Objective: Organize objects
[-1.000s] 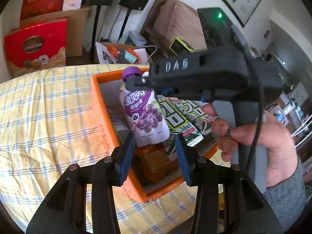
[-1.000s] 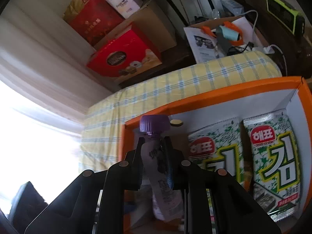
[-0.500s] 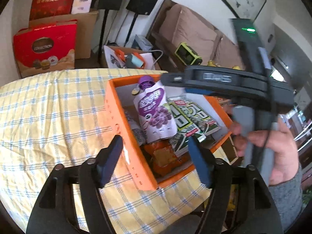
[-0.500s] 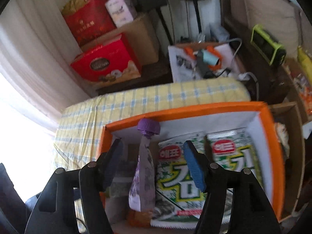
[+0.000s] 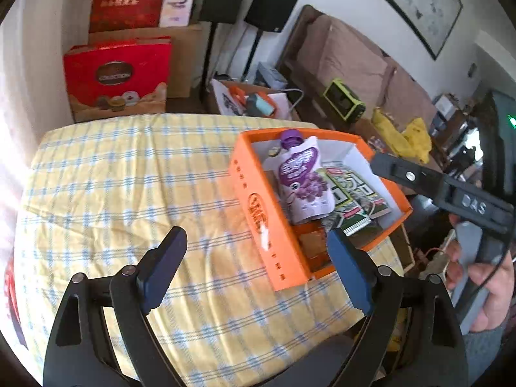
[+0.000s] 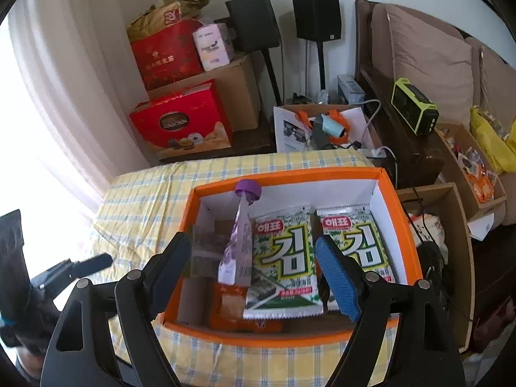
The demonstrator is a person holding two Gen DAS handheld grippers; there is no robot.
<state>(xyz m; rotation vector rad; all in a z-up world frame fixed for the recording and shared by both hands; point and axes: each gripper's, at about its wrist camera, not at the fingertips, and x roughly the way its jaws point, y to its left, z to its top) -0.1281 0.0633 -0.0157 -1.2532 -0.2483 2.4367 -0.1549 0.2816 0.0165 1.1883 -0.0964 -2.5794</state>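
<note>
A second after my right gripper [image 6: 251,274] had the purple pouch [image 6: 237,248] pinched by its neck, the pouch now stands on its own in the orange box [image 6: 290,171], cap up, leaning at the box's left end against the two green seaweed packs [image 6: 283,258]. My right gripper's jaws are spread wide and hold nothing, pulled back above the near rim of the box. My left gripper [image 5: 254,272], which hung low over the box, has also drawn up and away; its jaws stand wide apart and empty over the yellow checked cloth [image 5: 129,177] on the desk, with the pouch [image 5: 301,180] and the box [image 5: 258,213] now ahead and to its right. An orange packet [image 6: 230,303] lies low in the box under the pouch. The cloth around the box shows no loose items in either view, so I judge the pouch placed and this round of sorting at or near its end.
</note>
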